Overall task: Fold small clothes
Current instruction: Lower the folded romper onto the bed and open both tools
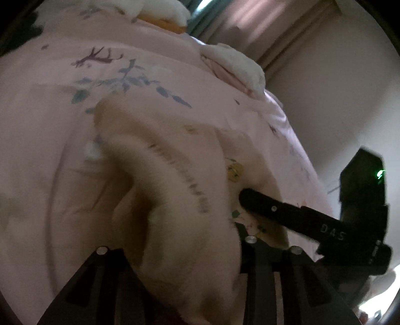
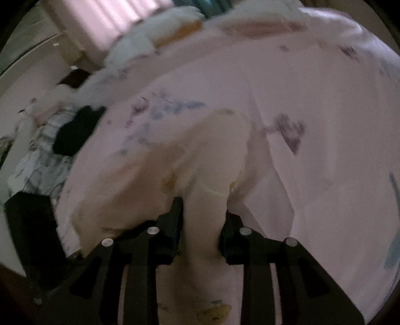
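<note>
A small cream garment (image 1: 175, 175) with cartoon prints lies bunched on the pink floral bedcover (image 1: 125, 75). One fold of it rises toward my left gripper (image 1: 190, 225) and covers the fingers, so the jaws are hidden. In the right wrist view a strip of the same garment (image 2: 200, 155) runs between the two black fingers of my right gripper (image 2: 202, 215), and both pads touch it. One finger of the right gripper (image 1: 275, 208) also shows in the left wrist view, its tip resting at the garment's right edge. Both views are blurred.
A folded pink and white pile (image 1: 235, 70) sits near the bed's far right edge, by a pale wall. White bedding (image 1: 162, 10) lies at the head. Along the left edge in the right wrist view are a black garment (image 2: 75, 130) and striped cloth (image 2: 42, 155).
</note>
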### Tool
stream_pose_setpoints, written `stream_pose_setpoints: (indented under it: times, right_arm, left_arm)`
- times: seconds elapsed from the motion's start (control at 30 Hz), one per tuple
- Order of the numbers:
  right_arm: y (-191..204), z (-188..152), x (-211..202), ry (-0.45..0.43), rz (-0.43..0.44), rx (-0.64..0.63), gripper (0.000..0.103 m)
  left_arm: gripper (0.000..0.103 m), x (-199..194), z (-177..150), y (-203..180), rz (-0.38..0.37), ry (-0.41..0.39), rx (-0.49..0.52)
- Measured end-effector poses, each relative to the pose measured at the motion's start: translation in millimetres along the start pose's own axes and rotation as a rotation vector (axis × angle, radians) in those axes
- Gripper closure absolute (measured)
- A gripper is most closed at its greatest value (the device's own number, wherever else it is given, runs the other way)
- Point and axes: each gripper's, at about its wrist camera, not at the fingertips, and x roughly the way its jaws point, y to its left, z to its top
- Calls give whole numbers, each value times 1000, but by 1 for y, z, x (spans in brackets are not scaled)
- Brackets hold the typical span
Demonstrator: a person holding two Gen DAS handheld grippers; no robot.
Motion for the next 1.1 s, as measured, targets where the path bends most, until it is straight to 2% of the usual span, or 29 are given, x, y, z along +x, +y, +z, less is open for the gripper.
stream_pose_setpoints:
  times: [0.13, 0.3, 0.43, 0.6, 0.67, 0.77, 0.83, 0.9, 1.03, 1.1]
  right_arm:
    - [-13, -5, -4, 2, 23, 52, 64]
    - [-15, -9, -11, -1, -12, 46, 59]
    - [-8, -12, -16, -9, -98, 32, 52]
    - [-4, -17, -26, -10, -182, 32, 45]
    - [-1, -19, -30, -7, -206, 49, 44]
    - [6, -23, -33, -3, -255, 40, 39]
    - [8, -23, -35, 11, -277, 46, 32]
    - [8, -23, -36, 25, -281, 70, 22]
    - [8, -24, -44, 23, -256, 102, 13]
    - [9, -25, -51, 0, -258, 98, 9]
  left_arm:
    - [67, -2, 4, 12, -52, 19, -70]
    - [63, -20, -13, 8, -17, 38, -66]
    - [58, -40, -21, 19, -2, 31, -101]
    - [56, -62, -16, 36, -9, 58, -209]
    - [51, -67, -13, 31, 25, 49, -191]
    - [42, -86, -11, 18, 109, -12, -114]
    - [33, -95, -12, 9, 162, -38, -72]
    - [30, -101, -13, -1, 201, -55, -35]
    - [11, -112, -12, -7, 156, -99, -42]
    - [8, -116, -11, -9, 139, -127, -52]
